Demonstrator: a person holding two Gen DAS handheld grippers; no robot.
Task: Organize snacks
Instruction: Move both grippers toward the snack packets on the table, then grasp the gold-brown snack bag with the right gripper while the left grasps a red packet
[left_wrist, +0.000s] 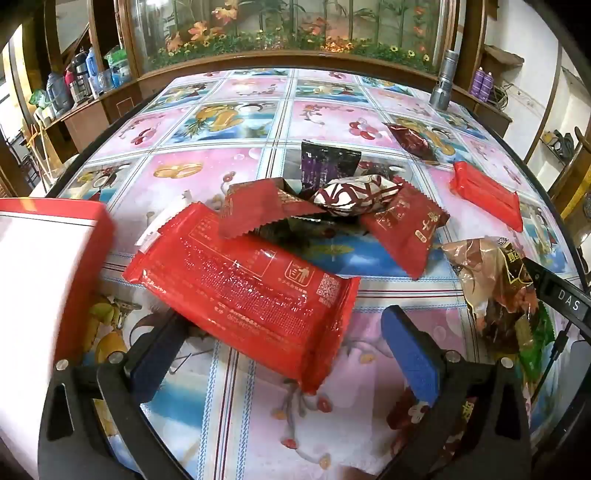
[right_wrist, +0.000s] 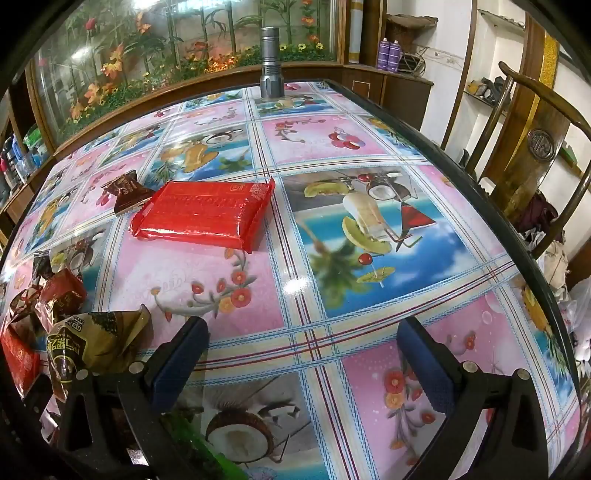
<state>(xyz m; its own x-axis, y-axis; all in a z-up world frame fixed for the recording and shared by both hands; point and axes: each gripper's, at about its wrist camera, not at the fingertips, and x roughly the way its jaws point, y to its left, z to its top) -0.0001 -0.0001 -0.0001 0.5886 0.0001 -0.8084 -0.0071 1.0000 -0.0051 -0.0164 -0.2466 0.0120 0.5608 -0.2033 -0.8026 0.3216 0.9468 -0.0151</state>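
In the left wrist view a large red snack packet (left_wrist: 243, 291) lies on the table, its near end between the fingers of my open left gripper (left_wrist: 284, 350). Behind it is a pile of small red and brown packets (left_wrist: 332, 206), with a dark purple packet (left_wrist: 327, 166) at the back. A red box with a white inside (left_wrist: 48, 266) stands at the left. A second red packet (right_wrist: 207, 212) lies ahead of my open, empty right gripper (right_wrist: 303, 358), with a small brown packet (right_wrist: 127, 192) behind it. A brown clear bag (right_wrist: 88, 343) lies left of the right gripper.
The table (right_wrist: 369, 229) has a fruit-print cloth and a dark rim. A grey metal flashlight (right_wrist: 270, 62) stands at its far edge. A wooden chair (right_wrist: 535, 155) stands to the right. A glass cabinet with flowers (left_wrist: 288, 33) runs behind the table.
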